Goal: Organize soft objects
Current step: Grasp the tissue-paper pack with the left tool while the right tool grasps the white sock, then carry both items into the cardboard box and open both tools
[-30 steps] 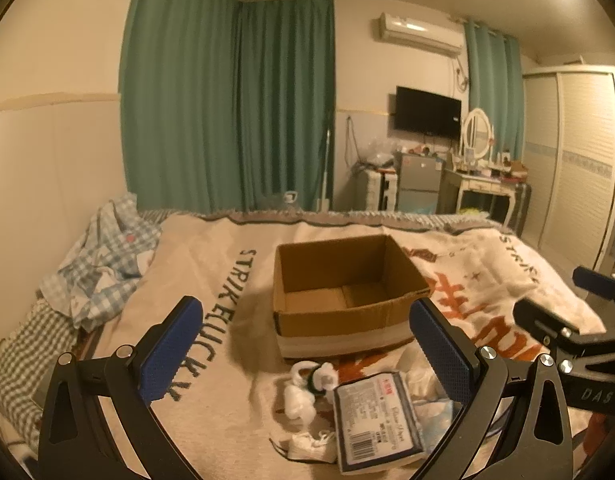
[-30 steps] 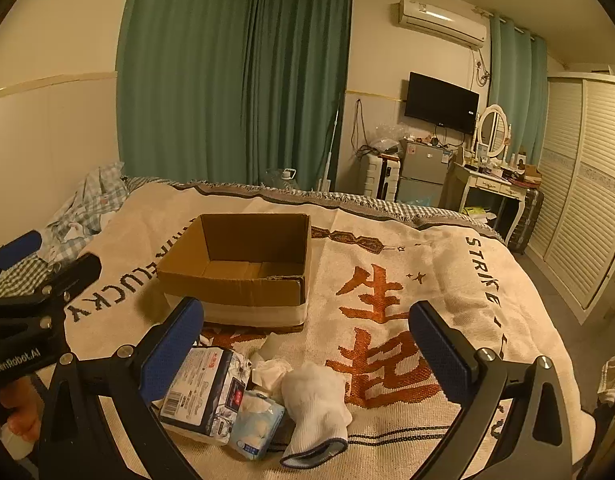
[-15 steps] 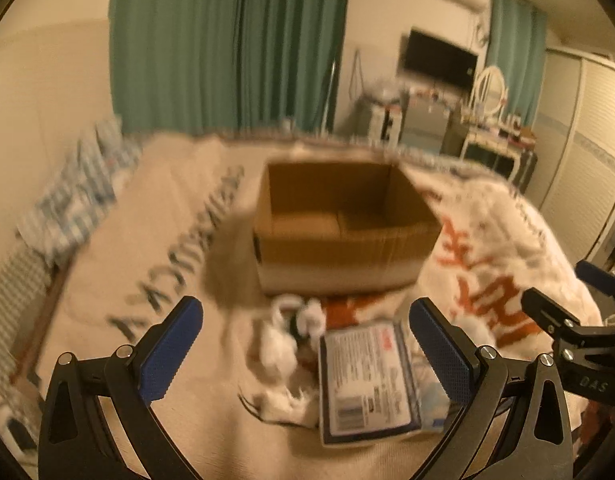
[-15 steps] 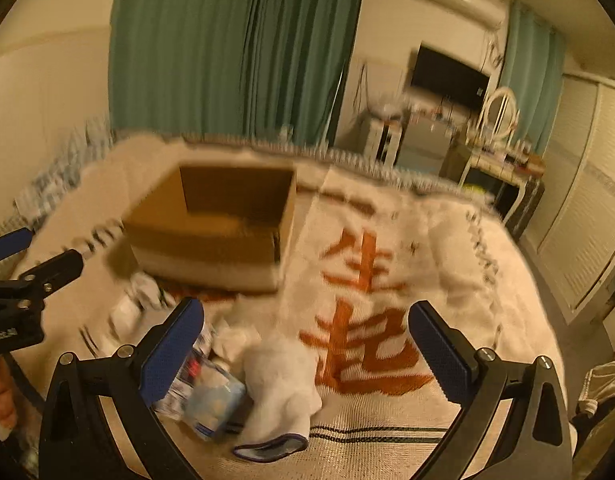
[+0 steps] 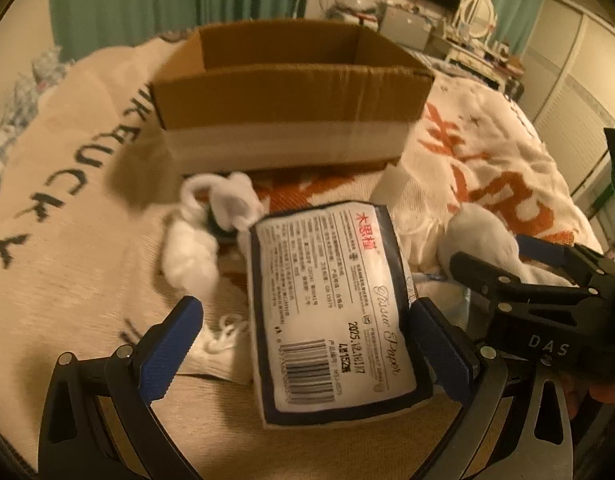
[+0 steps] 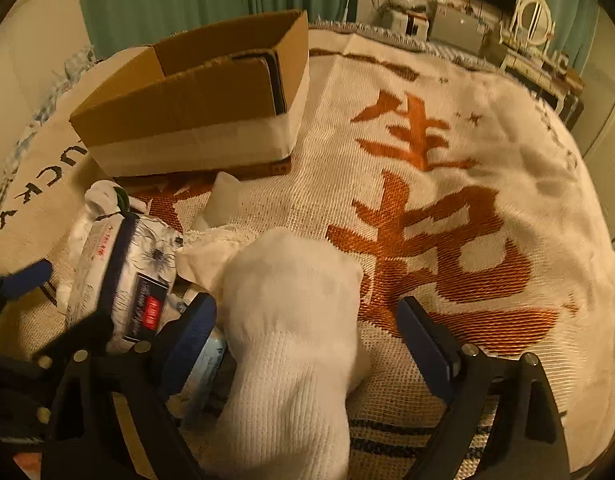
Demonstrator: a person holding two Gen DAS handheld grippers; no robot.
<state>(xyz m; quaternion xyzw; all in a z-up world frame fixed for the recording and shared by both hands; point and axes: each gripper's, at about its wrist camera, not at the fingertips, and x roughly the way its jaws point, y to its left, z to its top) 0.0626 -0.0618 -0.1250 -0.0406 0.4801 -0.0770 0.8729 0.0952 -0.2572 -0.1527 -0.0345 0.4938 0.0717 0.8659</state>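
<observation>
- A bedroom under warm light: a cream woven blanket with orange characters (image 6: 447,208) covers the bed, green curtains hang at the far wall.
- An open brown cardboard box with a pale band round its base (image 5: 291,92) stands on the blanket, just beyond a small heap of soft things at the near edge.
- The left gripper (image 5: 307,344) is spread wide around a flat white tissue-paper pack with a dark border and barcode (image 5: 331,304) — one blue pad touches or nearly touches its right edge, the other stands clear on the left.
- The right gripper (image 6: 307,340) is likewise released, its jaws straddling a white ribbed sock (image 6: 291,340) without pinching it.
- Crumpled white socks (image 5: 203,232) lie between pack and box.
- Judgement: the step in hand is the first pick-up, both tools poised. Next, each must close on its item, lift clear of the heap, then carry it forward over the box rim — soft goods will sag.
</observation>
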